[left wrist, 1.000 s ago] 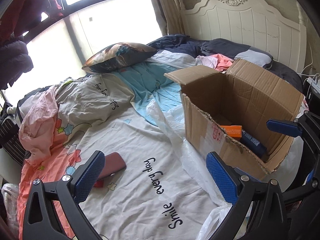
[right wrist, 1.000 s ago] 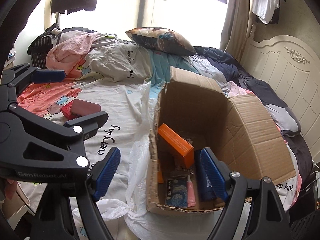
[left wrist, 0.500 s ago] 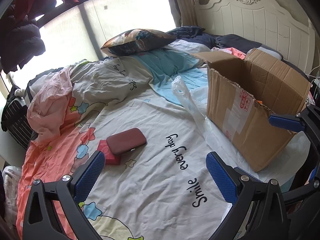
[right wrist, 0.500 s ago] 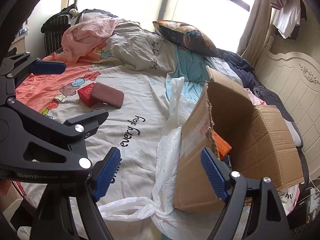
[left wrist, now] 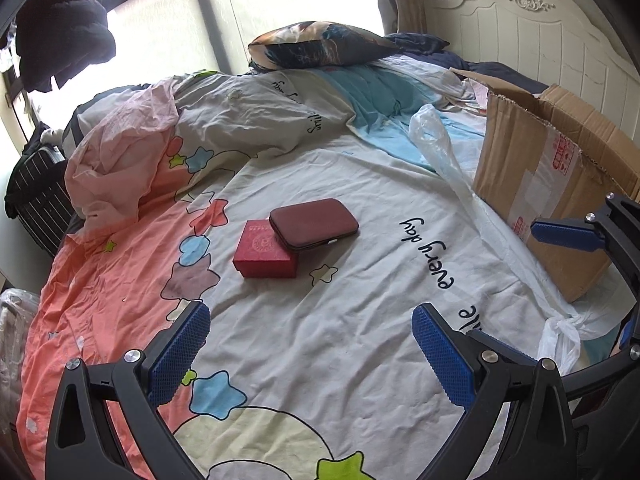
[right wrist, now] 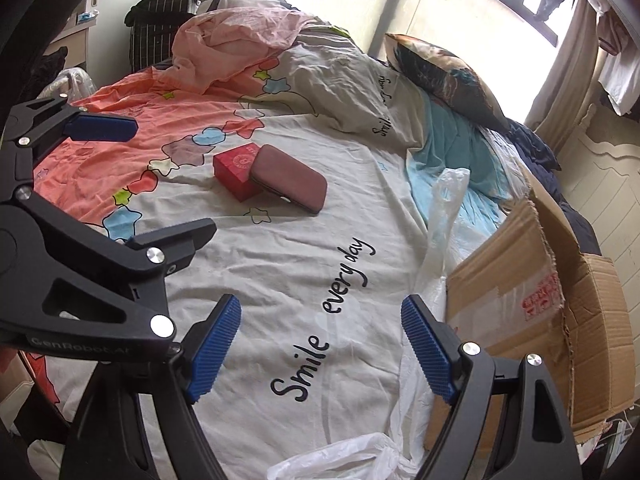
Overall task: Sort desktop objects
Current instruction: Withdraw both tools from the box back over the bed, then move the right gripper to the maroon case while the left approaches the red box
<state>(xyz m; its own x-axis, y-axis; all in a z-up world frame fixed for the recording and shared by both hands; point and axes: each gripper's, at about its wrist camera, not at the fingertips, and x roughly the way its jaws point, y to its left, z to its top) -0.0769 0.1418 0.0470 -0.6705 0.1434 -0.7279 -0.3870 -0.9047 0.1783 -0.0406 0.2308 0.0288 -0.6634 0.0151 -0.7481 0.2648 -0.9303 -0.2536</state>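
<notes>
Maroon zip case (left wrist: 313, 223): flat, rounded corners, closed, lying mid-frame on the bedspread, one end propped on the red box. Red box (left wrist: 265, 249): small, square, lid on, touching the case, just lower left of it. Cardboard box (left wrist: 548, 184): open, flaps up, taped side, right edge of frame.

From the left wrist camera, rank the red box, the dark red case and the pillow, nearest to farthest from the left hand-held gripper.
1. Red box, centre of the bedspread.
2. Dark red case, leaning on the box's far edge.
3. Pillow, far end by the window.
</notes>
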